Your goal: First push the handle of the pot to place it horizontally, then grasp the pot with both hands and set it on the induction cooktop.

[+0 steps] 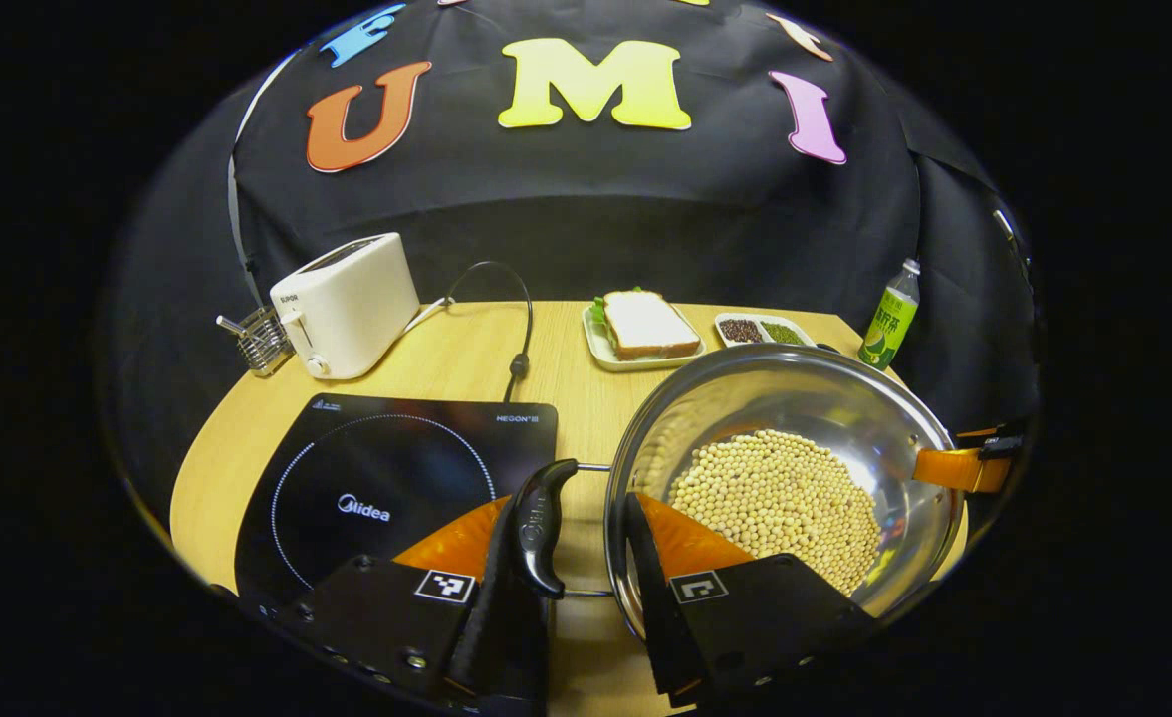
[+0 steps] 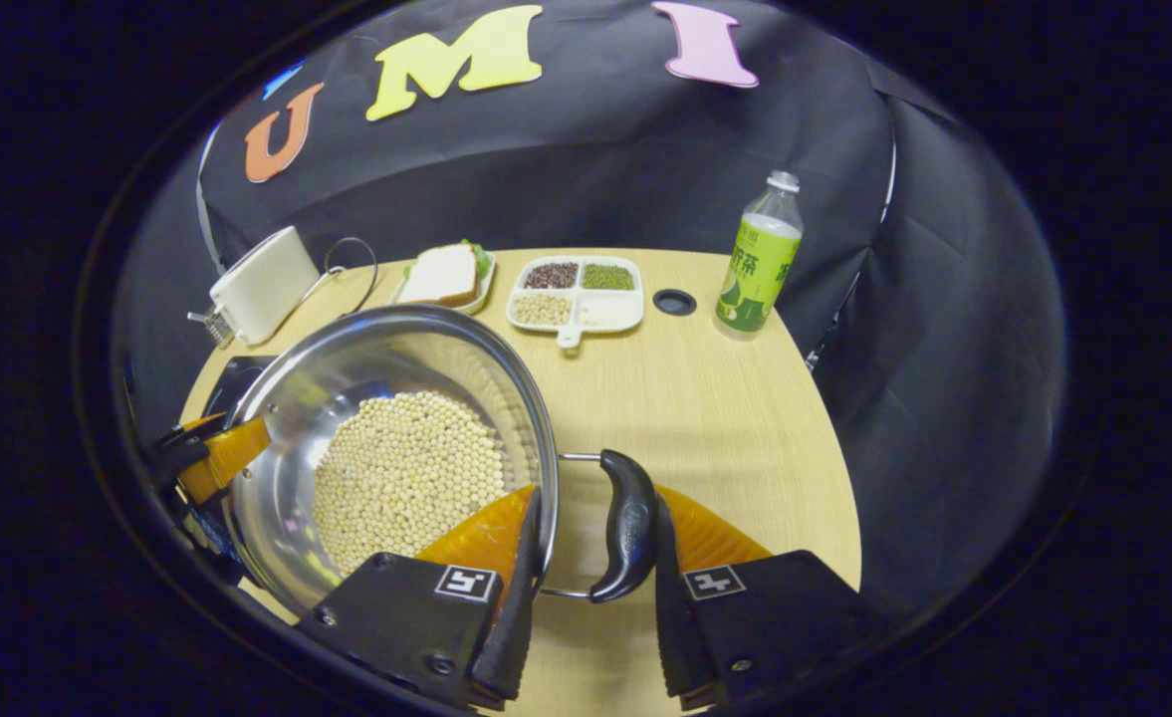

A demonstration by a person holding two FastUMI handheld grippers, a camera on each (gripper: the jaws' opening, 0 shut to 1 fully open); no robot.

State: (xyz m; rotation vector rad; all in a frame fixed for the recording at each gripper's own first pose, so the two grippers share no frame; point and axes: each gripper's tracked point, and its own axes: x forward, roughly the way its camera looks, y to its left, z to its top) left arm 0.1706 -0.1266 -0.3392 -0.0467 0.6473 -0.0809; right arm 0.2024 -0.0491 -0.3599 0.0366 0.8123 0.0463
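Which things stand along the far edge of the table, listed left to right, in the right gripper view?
Toaster → plate with a sandwich → divided dish of grains → round hole in the table → green-labelled bottle.

From your left gripper view: pot (image 1: 785,478) of beans (image 1: 780,503) at 3 o'clock of the induction cooktop (image 1: 386,488), both on the table (image 1: 566,398). Toaster (image 1: 347,304) at 11 o'clock; sandwich plate (image 1: 642,334) and divided dish (image 1: 760,331) at 12 o'clock behind the pot; bottle (image 1: 889,319) at 1 o'clock.
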